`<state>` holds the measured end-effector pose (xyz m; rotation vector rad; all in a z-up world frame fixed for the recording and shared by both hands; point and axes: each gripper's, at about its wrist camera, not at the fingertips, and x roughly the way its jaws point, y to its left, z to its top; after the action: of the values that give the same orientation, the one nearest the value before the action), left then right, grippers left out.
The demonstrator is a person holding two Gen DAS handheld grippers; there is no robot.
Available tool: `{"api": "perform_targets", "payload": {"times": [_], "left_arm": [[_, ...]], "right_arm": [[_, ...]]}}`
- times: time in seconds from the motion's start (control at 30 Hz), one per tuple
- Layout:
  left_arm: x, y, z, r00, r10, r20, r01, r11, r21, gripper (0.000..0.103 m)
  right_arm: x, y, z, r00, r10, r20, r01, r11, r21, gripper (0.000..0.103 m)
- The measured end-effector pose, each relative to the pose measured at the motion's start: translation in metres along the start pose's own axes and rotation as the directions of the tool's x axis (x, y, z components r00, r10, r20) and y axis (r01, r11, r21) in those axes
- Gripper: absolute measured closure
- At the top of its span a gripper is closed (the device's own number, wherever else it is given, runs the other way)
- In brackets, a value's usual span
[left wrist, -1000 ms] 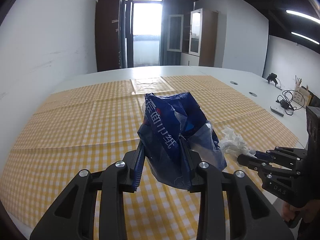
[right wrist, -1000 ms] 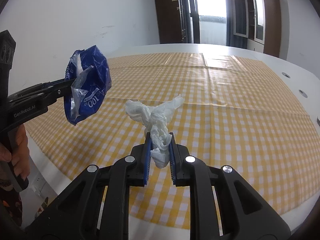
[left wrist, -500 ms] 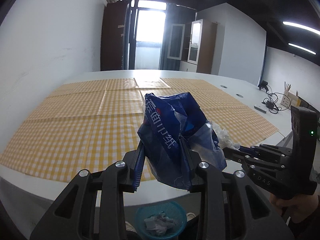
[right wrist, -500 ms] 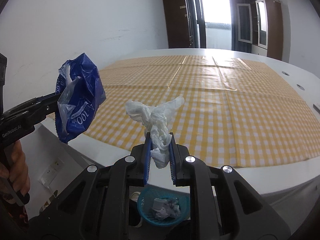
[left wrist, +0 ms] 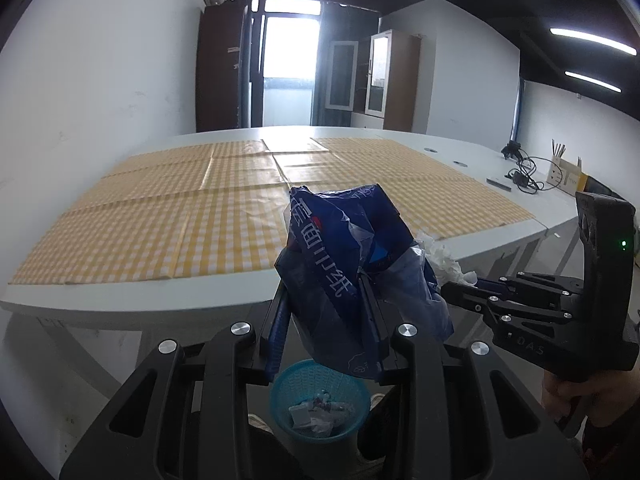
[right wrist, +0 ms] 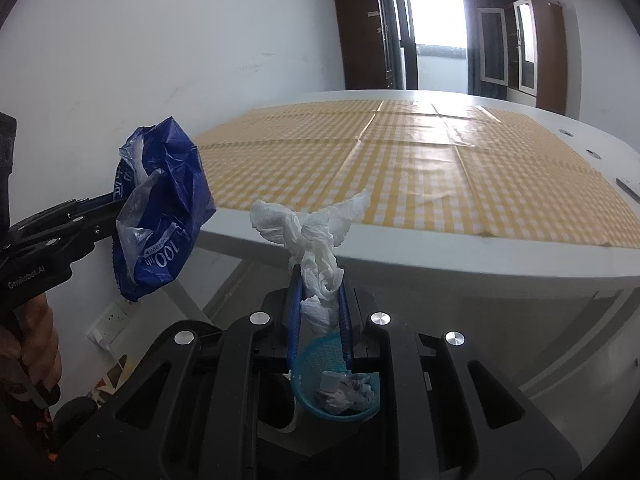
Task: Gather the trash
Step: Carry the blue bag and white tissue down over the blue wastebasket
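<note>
Now the left gripper (left wrist: 326, 320) is clamped on a crumpled blue plastic wrapper (left wrist: 344, 264) and the right gripper (right wrist: 320, 304) on a white tissue (right wrist: 312, 236) — both held above the blue trash basket (left wrist: 320, 404), off the table's (left wrist: 132, 300) near edge.

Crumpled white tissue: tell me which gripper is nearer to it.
Right. The right gripper is clamped on the tissue; the left gripper is apart to its left, holding a blue plastic bag.

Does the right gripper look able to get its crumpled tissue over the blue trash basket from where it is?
Probably yes. The right gripper, shut on the crumpled white tissue, is already off the table edge, with the blue trash basket on the floor below its fingers. Nothing visible blocks the way down.
</note>
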<state>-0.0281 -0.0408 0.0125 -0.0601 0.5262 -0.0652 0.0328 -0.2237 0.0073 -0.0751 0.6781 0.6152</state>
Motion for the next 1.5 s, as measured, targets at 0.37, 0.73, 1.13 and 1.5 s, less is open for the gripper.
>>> {"api": "perform_targets", "payload": {"times": [0.37, 0.73, 1.13, 1.5], "left_arm": [[0.034, 0.022, -0.078, 0.977, -0.089, -0.193, 0.072, 0.993, -0.091, 0.072], [0.101, 0.031, -0.126, 0.939, -0.085, -0.333, 0.044, 0.991, -0.129, 0.072], [0.188, 0.033, -0.166, 0.882, -0.017, -0.47, -0.017, 0.998, -0.068, 0.072], [0.274, 0.062, -0.192, 0.795, -0.046, -0.605, -0.061, 0.986, -0.154, 0.072]], "right_arm": [[0.037, 0.005, -0.089, 0.981, 0.025, -0.192, -0.022, 1.0, 0.014, 0.088], [0.107, -0.028, -0.124, 0.941, 0.059, -0.334, -0.016, 0.991, 0.13, 0.088], [0.195, -0.051, -0.148, 0.869, 0.067, -0.49, 0.032, 0.981, 0.192, 0.088], [0.273, -0.075, -0.163, 0.791, 0.065, -0.609, 0.102, 0.966, 0.236, 0.088]]}}
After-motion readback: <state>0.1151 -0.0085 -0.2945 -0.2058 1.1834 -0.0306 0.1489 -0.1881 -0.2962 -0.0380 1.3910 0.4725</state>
